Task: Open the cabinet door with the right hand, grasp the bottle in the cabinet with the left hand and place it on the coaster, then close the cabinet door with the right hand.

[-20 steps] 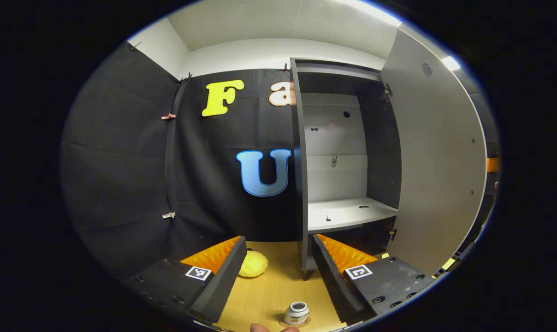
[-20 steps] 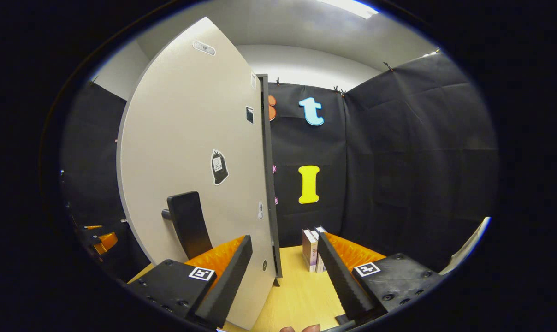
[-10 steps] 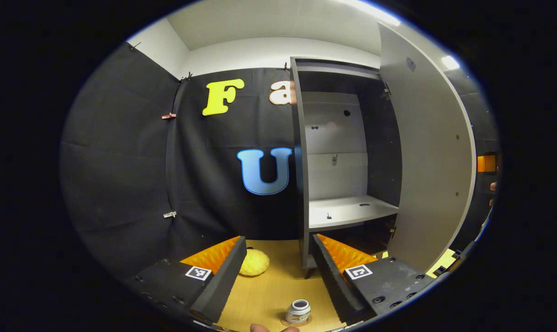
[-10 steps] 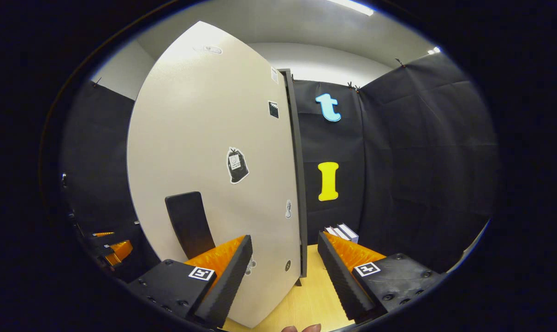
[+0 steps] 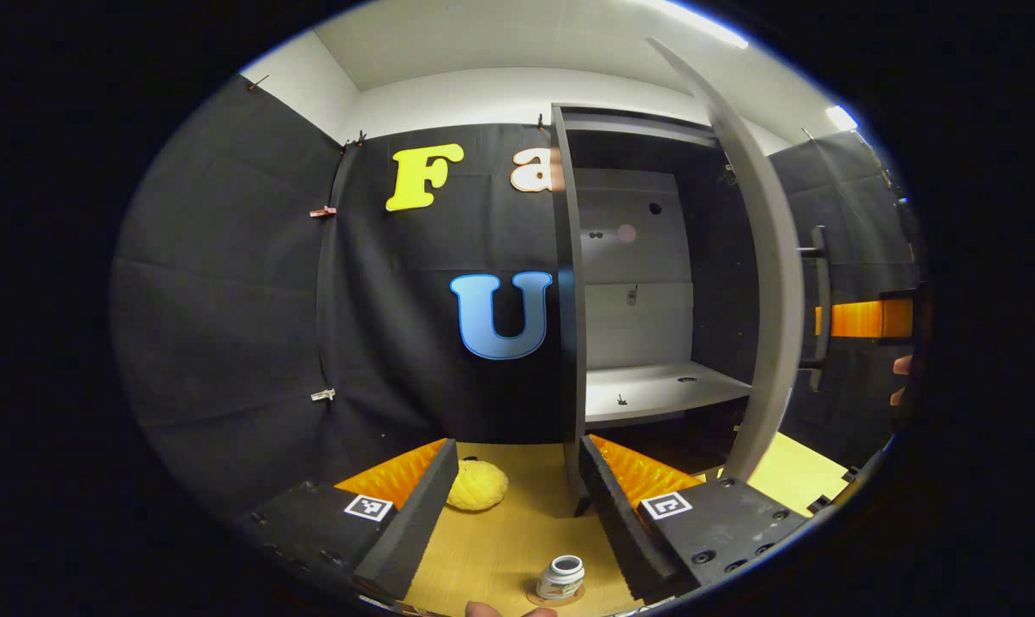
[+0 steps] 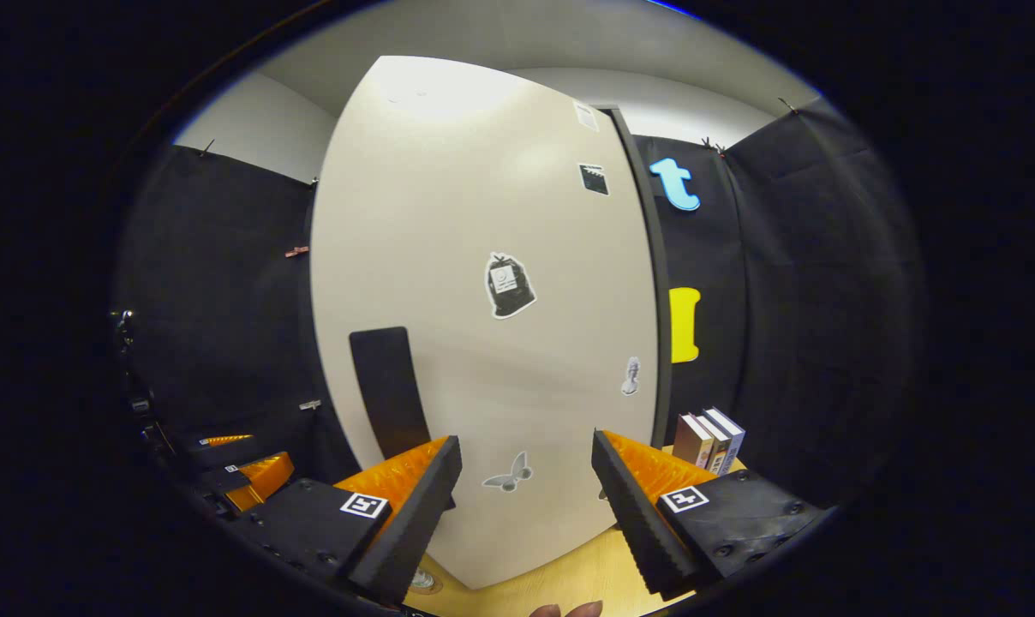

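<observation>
A small white bottle [image 5: 562, 576] stands upright on a round coaster [image 5: 541, 597] on the wooden table, just beyond my open left gripper [image 5: 517, 506]. Behind it is the dark cabinet [image 5: 569, 300] with a pale shelf [image 5: 655, 390]. Its light door [image 5: 770, 283] hangs half swung, nearly edge-on, with its bar handle [image 5: 817, 308] on the outer side. In the right gripper view the door's outer face [image 6: 483, 214] stands close ahead, and its dark handle [image 6: 387, 390] is at lower left. My right gripper [image 6: 526, 506] is open in front of that face, holding nothing.
A yellow lumpy object [image 5: 477, 486] lies on the table left of the cabinet. Several books [image 6: 710, 439] stand to the right of the cabinet. The other gripper [image 5: 864, 319] and a hand's fingertips appear past the door's outer side.
The door has swung from wide open towards the cabinet. The right gripper has moved with it and now faces the door's outer side squarely. The bottle has stayed on the coaster.
</observation>
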Demonstrator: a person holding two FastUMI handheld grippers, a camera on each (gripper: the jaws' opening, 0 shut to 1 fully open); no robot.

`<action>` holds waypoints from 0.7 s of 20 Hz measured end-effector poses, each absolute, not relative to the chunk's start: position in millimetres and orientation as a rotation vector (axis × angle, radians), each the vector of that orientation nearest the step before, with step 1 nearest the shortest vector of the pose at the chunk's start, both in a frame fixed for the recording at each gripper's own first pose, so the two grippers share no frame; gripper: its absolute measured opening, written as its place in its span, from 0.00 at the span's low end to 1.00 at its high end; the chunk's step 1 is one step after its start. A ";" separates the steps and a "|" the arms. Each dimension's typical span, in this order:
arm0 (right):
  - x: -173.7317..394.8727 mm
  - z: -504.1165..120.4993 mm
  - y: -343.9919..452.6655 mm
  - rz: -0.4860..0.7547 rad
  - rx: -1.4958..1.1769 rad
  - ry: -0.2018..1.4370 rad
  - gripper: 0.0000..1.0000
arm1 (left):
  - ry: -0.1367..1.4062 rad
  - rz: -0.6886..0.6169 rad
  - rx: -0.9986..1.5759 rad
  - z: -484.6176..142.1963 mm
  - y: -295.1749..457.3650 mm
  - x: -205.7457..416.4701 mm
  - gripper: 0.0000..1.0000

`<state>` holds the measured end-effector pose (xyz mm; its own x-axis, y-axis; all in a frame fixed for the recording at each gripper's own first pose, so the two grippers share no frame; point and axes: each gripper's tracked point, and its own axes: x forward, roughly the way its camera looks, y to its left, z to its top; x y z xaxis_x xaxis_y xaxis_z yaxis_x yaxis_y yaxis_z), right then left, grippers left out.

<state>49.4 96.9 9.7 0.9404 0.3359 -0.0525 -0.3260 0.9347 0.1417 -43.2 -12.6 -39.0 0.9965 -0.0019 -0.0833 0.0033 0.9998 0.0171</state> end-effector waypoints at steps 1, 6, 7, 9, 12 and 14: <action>47.4 7.6 100.1 0.344 0.119 0.075 1.00 | 0.085 0.000 0.021 -40.5 -10.9 -42.3 0.89; 47.0 -1.0 105.1 0.345 0.131 0.096 0.98 | 0.093 0.004 0.011 -42.3 -11.3 -38.1 0.90; 46.4 -1.8 100.9 0.338 0.131 0.097 0.98 | 0.095 0.004 0.005 -42.4 -12.0 -37.2 0.90; 48.5 -2.7 95.1 0.321 0.131 0.096 0.98 | 0.097 0.002 -0.003 -42.2 -13.1 -33.9 0.90; 55.3 -3.6 81.7 0.294 0.116 0.087 0.98 | 0.092 0.002 -0.003 -36.3 -15.0 -28.6 0.89; 60.1 -2.6 72.9 0.278 0.110 0.070 0.98 | 0.083 -0.001 0.003 -31.0 -18.2 -26.7 0.90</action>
<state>60.1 72.9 -2.6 0.9592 0.2777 -0.0538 -0.2701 0.9556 0.1182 -26.7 -18.2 -31.0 0.9966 -0.0005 -0.0826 0.0007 1.0000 0.0030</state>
